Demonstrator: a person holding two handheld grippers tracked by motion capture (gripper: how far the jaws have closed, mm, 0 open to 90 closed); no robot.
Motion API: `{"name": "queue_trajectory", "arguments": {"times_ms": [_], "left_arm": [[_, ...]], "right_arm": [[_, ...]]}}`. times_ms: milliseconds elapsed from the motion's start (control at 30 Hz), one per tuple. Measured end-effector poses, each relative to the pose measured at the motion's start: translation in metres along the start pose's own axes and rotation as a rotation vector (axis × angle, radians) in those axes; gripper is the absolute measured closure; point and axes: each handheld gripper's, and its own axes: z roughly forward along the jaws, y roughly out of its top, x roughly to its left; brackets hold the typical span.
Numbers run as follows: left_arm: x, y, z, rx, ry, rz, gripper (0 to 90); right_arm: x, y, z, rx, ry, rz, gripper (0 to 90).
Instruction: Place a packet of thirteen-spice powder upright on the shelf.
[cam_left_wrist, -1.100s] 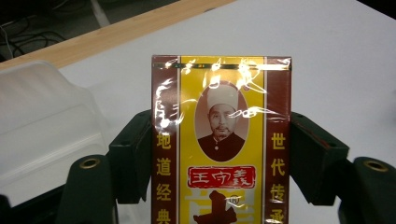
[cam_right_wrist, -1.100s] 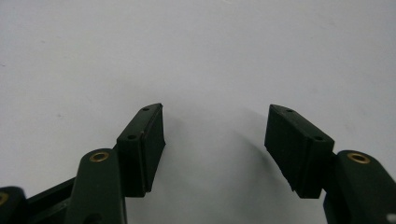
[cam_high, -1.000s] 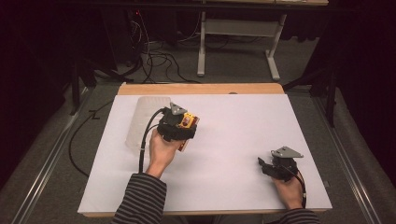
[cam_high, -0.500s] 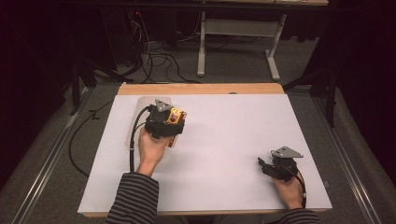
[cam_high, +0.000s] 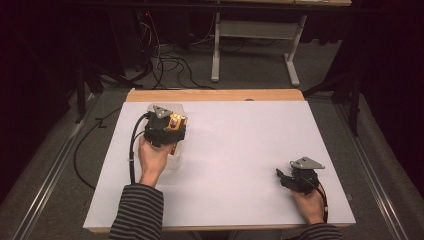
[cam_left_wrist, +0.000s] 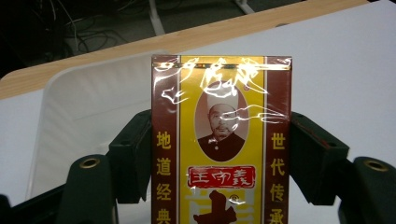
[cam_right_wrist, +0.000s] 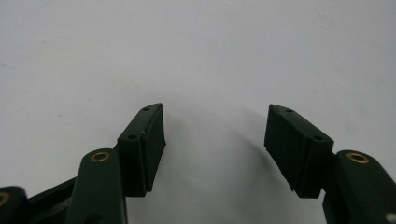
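Yellow-and-maroon spice packet (cam_left_wrist: 221, 140) clamped in left hand-held gripper (cam_high: 165, 131), now carried left over the clear plastic bin (cam_left_wrist: 98, 107) on the desk (cam_high: 240, 150); drop looks next. Right hand-held gripper (cam_right_wrist: 215, 144) idle, wide.

Between the jaws of the left gripper (cam_left_wrist: 219, 158), the yellow-and-red packet (cam_left_wrist: 219, 140) runs off the picture's bottom edge, and it hides part of the clear tray (cam_left_wrist: 93, 112) beyond the jaws.

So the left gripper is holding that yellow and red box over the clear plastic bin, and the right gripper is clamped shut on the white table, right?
Not quite: the right gripper is open, with nothing between its jaws, as the right gripper view shows. The left gripper does hold the box over the clear bin.
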Motion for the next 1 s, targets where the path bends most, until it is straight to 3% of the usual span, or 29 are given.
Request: {"name": "queue_trajectory", "arguments": {"times_ms": [567, 1000], "left_arm": [[0.015, -0.014, 0.005, 0.026, 0.026, -0.023, 32.6], [0.019, -0.020, 0.007, 0.027, 0.048, -0.032, 32.5]], "right_arm": [[0.000, 0.000, 0.000, -0.003, -0.001, -0.004, 38.6], [0.000, 0.000, 0.000, -0.004, -0.002, -0.003, 38.6]]}}
